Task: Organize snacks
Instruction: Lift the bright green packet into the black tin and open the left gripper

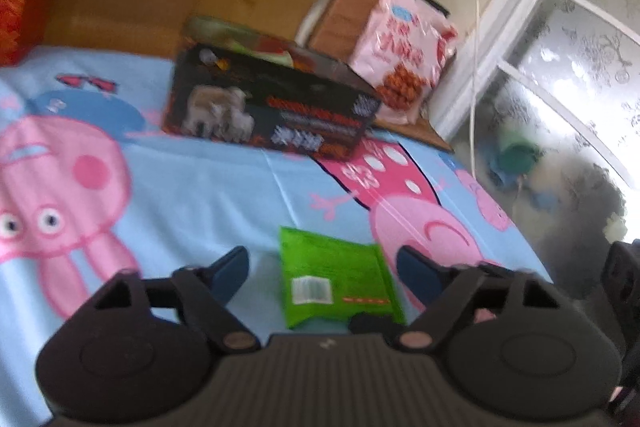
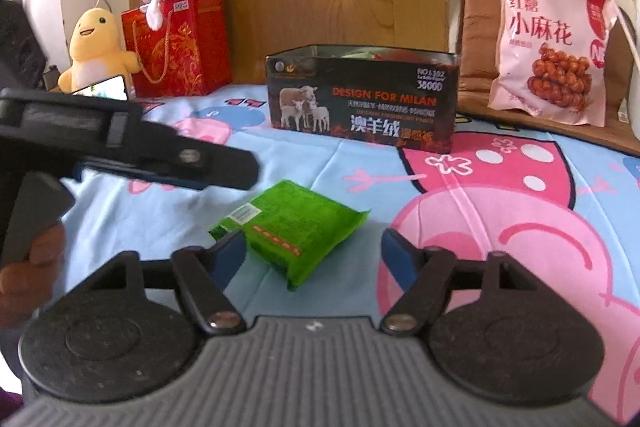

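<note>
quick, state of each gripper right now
left gripper: open, green snack packet between its fingers, not gripped.
right gripper: open, holding nothing, same packet just ahead.

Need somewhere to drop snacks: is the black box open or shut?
Open: the black box has no lid on, and packets show inside above its rim.

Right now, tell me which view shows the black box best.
Right wrist view: the black box is sharp, front-on, its lettering readable. The left wrist view shows the same box blurred and angled, its print unreadable.
</note>
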Action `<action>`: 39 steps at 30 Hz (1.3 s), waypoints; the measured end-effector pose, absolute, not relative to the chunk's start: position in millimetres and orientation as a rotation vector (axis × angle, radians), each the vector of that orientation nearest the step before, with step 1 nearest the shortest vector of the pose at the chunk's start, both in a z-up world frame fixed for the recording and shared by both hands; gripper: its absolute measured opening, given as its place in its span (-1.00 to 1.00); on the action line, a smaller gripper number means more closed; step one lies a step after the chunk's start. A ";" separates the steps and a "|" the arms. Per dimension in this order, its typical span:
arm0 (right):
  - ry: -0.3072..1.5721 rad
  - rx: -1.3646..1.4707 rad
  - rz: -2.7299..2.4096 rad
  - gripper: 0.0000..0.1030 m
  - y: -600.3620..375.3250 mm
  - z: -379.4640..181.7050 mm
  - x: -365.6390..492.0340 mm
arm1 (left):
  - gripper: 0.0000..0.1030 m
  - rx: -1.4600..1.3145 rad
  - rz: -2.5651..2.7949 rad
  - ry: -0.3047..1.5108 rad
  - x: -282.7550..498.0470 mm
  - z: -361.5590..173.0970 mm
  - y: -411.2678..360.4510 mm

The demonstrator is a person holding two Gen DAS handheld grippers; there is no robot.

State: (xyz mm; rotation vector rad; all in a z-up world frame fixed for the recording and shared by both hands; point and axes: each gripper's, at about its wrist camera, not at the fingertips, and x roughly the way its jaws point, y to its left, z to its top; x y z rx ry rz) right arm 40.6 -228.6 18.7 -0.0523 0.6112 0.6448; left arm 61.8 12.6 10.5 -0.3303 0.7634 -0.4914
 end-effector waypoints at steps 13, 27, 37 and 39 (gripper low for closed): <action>0.487 -0.035 0.689 -0.26 -222.1 48.4 53.0 | -0.20 -0.254 -0.511 0.641 86.2 64.1 2.1; 0.442 -0.069 0.532 -0.20 -191.5 63.1 193.9 | -0.07 -0.216 -0.327 0.623 211.8 67.7 -0.3; 0.423 0.173 0.470 -0.20 -243.9 51.7 117.0 | 0.24 -0.221 -0.312 0.550 116.5 70.1 11.9; 0.450 0.204 0.446 -0.20 -247.7 43.4 105.8 | 0.36 -0.182 -0.274 0.556 97.1 63.6 6.1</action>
